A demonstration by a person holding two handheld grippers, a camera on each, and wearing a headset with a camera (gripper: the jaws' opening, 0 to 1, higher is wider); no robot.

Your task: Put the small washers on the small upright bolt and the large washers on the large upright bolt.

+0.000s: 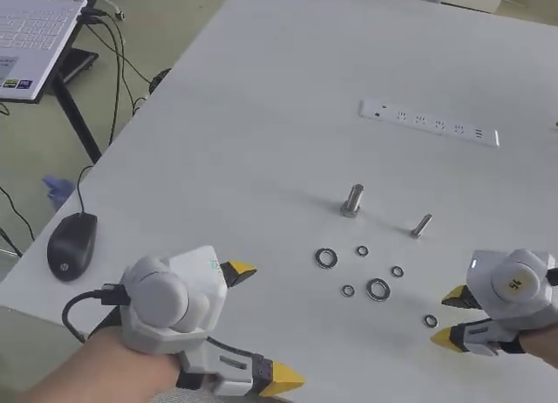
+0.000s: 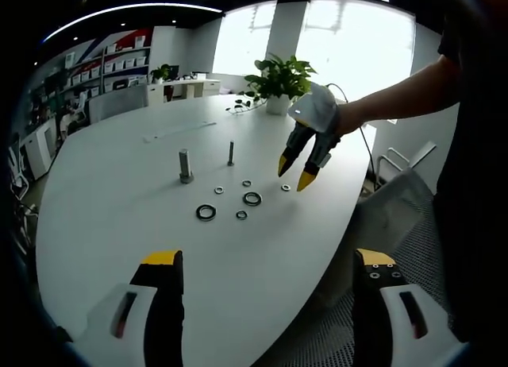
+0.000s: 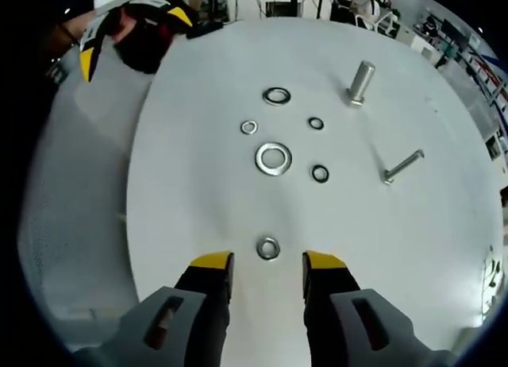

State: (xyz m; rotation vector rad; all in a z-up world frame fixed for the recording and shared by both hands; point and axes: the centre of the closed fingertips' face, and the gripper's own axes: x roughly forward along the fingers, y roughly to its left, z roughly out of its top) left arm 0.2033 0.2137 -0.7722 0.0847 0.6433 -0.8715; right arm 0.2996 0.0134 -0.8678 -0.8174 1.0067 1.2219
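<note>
Looking down on the white counter, I have the left tongs near its front edge, jaws spread wide and empty; from their own camera the left tongs sit well back from the work. The right tongs are on the other side, jaws apart by a smaller gap and holding nothing. In their own view the right tongs point straight at one small washer, which lies flat on the counter just ahead of the yellow tips and in line with the gap between them. I can't tell whether the tips touch the surface. The large bolt stands on its head further in, with the small bolt beside it to the right, also on its head. Between the bolts and the tongs lie the loose rings, all flat and apart from each other. There are two large washers, the second being nearer the right tongs, and four small washers scattered among them. A power strip lies beyond the bolts, and a mouse sits at the counter's left corner.
</note>
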